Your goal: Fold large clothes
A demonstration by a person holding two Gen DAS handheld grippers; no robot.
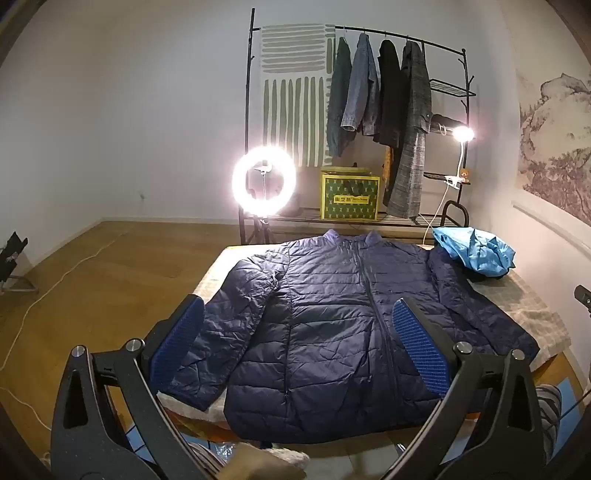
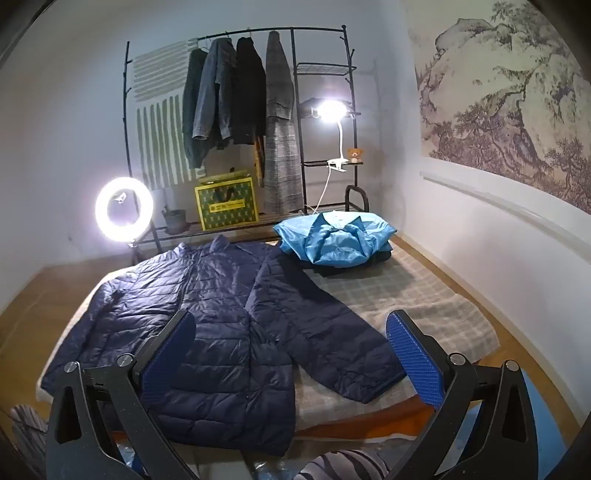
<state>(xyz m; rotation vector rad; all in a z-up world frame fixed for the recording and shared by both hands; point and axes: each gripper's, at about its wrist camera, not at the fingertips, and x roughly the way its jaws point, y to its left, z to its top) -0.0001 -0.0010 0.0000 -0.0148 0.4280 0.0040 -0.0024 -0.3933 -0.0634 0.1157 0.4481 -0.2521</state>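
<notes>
Navy quilted puffer jacket [image 1: 332, 317] lies flat, front up and zipped, on a low table [image 2: 424, 295] covered with a pale checked cloth; collar at the far edge, hem hanging slightly over the near edge. Both sleeves are spread outward: the left one angles down toward the near left corner, the right one runs diagonally across the cloth toward the near right. Light blue garment [image 2: 334, 240], crumpled, sits on a darker folded pile at the far right corner of the table, just beside the jacket's right shoulder. Left gripper [image 1: 301, 339] hangs above the jacket's near half, tilted downward, jaws fully apart, nothing between the blue ribbed pads [image 1: 421, 347]; no contact with the fabric is visible. Right gripper [image 2: 291, 354] hangs over the right sleeve and lower right front of the jacket, also tilted downward, jaws fully apart and empty. Beyond the table stands a black clothes rack [image 1: 369, 35] with several dark garments hanging, a yellow-and-green box [image 1: 349, 197] on its bottom shelf, and a clip lamp [image 2: 332, 109] switched on at its right side. Ring light [image 1: 264, 179] glows at far left on a stand. Striped fabric shows at the near edge of both views; whether it is a sleeve or trouser leg cannot be told.
</notes>
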